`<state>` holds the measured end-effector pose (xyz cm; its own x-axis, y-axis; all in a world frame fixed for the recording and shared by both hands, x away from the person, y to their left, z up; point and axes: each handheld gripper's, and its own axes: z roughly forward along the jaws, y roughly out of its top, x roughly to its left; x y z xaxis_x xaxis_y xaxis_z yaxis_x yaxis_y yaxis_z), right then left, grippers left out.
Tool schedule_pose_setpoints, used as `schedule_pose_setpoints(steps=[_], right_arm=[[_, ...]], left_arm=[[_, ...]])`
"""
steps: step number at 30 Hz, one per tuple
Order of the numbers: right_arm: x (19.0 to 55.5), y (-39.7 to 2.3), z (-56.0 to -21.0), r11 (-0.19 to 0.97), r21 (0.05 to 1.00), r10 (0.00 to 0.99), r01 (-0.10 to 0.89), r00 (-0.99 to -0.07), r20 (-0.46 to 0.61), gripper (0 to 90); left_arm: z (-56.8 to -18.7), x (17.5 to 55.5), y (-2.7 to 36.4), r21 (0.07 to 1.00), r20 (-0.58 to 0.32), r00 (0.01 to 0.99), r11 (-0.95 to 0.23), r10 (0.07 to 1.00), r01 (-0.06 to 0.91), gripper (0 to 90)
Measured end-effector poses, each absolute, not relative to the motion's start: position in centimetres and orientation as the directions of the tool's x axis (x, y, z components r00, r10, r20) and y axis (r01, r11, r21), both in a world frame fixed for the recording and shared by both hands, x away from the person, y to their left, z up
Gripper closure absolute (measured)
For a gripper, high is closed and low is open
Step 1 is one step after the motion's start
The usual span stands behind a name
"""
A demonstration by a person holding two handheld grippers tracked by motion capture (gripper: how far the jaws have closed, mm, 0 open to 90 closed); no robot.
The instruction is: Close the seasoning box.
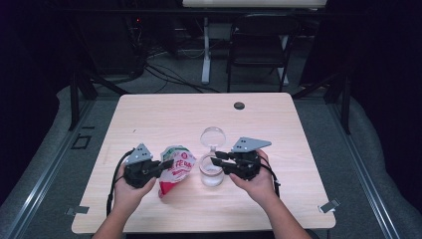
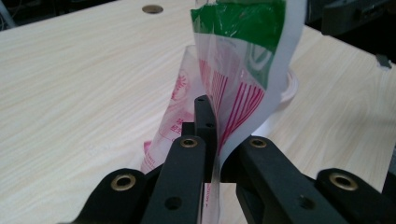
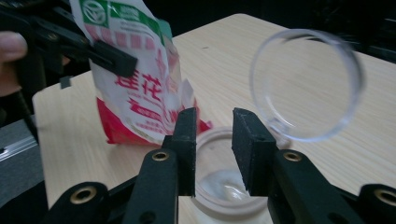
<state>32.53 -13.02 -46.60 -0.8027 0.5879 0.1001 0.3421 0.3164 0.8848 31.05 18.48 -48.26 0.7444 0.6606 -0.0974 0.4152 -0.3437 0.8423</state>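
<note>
left fingers pinch the bag; right fingers half-closed above the jar.

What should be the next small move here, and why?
Probably close the right gripper on the near rim of the clear jar to steady it: its hinged lid stands open, and the left gripper already holds the red, white and green bag beside it.

The worktop is viewed from above its near side, facing forward and down. Each claw camera is set close; the snack bag is shared.
</note>
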Motion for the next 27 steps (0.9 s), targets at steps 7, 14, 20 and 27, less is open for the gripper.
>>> schedule_pose_setpoints(steps=[7, 14, 20, 27], right_arm=[[32.6, -9.9, -47.7, 0.375, 0.867, 0.516, 0.327, -0.851, 0.098, 66.1], [32.5, -7.9, -48.6, 0.432, 0.843, 0.477, 0.32, -0.874, 0.087, 67.8], [32.7, -7.2, -49.3, 0.452, 0.826, 0.477, 0.336, -0.874, 0.094, 77.7], [33.0, -7.0, -49.3, 0.451, 0.819, 0.471, 0.354, -0.874, 0.119, 88.0]], left_arm=[[-49.2, 30.2, 17.7, 0.834, -0.093, 0.749, -0.36, 0.656, 0.419, 90.0], [-49.6, 30.0, 17.8, 0.839, -0.121, 0.745, -0.334, 0.656, 0.43, 89.4], [-49.7, 29.8, 17.7, 0.84, -0.114, 0.749, -0.339, 0.653, 0.424, 88.9], [-49.8, 29.5, 17.9, 0.843, -0.107, 0.742, -0.335, 0.662, 0.421, 88.0]])
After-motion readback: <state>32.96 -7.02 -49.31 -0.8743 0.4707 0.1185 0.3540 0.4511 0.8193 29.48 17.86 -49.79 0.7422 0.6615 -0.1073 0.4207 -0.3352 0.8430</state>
